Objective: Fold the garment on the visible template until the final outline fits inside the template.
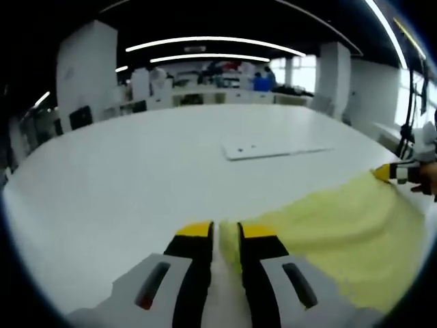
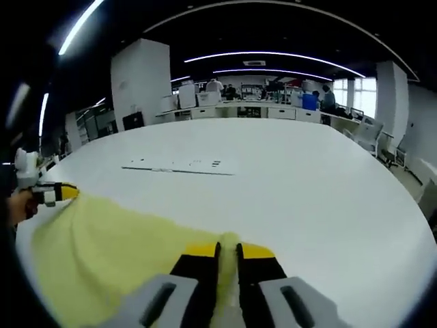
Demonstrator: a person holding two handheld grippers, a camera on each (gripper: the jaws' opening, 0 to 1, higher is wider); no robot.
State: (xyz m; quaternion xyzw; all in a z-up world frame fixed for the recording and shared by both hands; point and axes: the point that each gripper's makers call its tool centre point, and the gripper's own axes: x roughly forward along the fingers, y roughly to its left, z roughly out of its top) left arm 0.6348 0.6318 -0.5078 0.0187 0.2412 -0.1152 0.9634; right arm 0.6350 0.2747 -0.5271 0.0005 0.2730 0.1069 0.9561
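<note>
Two grippers, left gripper (image 1: 225, 231) and right gripper (image 2: 228, 250), jaws each pinched shut on yellow garment (image 1: 348, 225) spread over white surface (image 1: 136, 171); template (image 1: 276, 146) beyond.

Layout: garment stretched between both grippers, on table.
The pale yellow cloth garment (image 1: 348, 225) lies on the large white table (image 1: 136, 178); the flat white rectangular template sheet (image 1: 276, 147) lies beyond it, apart.

Garment (image 1: 341, 225) cut off at edge; template (image 1: 273, 147) markings prob. unreadable.
</note>
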